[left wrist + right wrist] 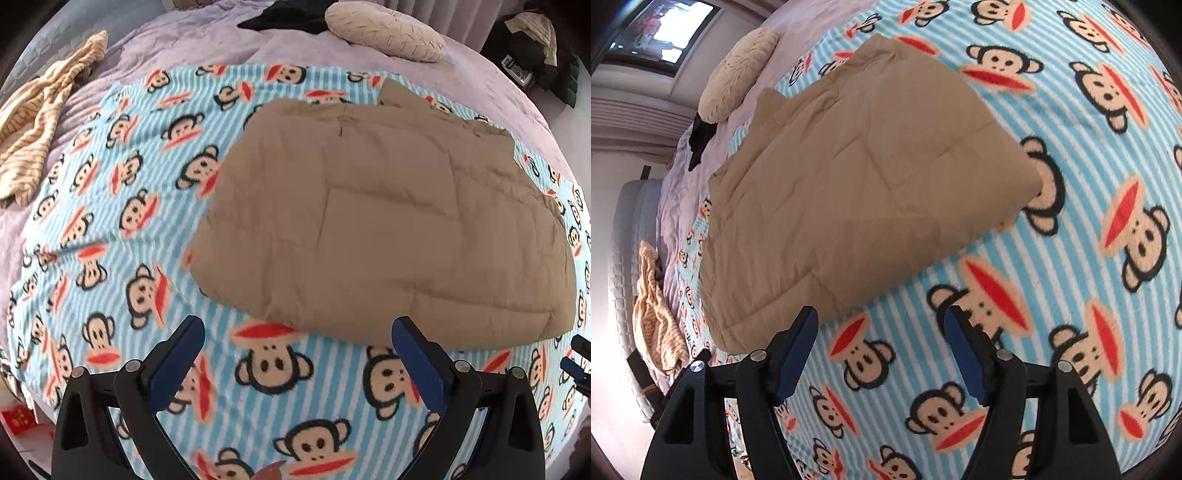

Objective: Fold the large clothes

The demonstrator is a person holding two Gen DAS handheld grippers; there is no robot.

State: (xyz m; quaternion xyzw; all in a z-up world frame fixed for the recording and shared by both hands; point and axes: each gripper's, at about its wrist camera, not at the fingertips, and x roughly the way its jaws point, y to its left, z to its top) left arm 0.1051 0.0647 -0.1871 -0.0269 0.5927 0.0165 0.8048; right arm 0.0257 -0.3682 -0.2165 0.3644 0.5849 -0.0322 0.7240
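I have both grippers hanging over the bed with nothing in them. The left gripper [297,354] has its blue-padded fingers spread wide, and only the monkey-print fleece blanket [110,229] shows between them. The tan quilted jacket [388,221] lies folded into a thick, roughly rectangular bundle straight ahead of that gripper and a little to its right; its near hem sits just beyond the fingertips, closest to the right-hand finger, but I see no contact.

In the right wrist view, the right gripper [881,347] is likewise spread apart and empty. Here the jacket [857,177] lies ahead and to the gripper's left, its near corner just beside the left-hand fingertip, while the striped blanket [1071,221] fills everything ahead and to the right. The jacket rests flat on the blanket, with creases running across its top layer.

Farther off beyond the jacket, a cream textured cushion [384,31] sits on the lilac bedspread [184,48], with a black garment [284,18] beside it. Far to the left gripper's left a yellow-and-white striped cloth [40,122] lies crumpled at the blanket's edge. The tip of the other gripper peeks in at the right margin of the left wrist view.
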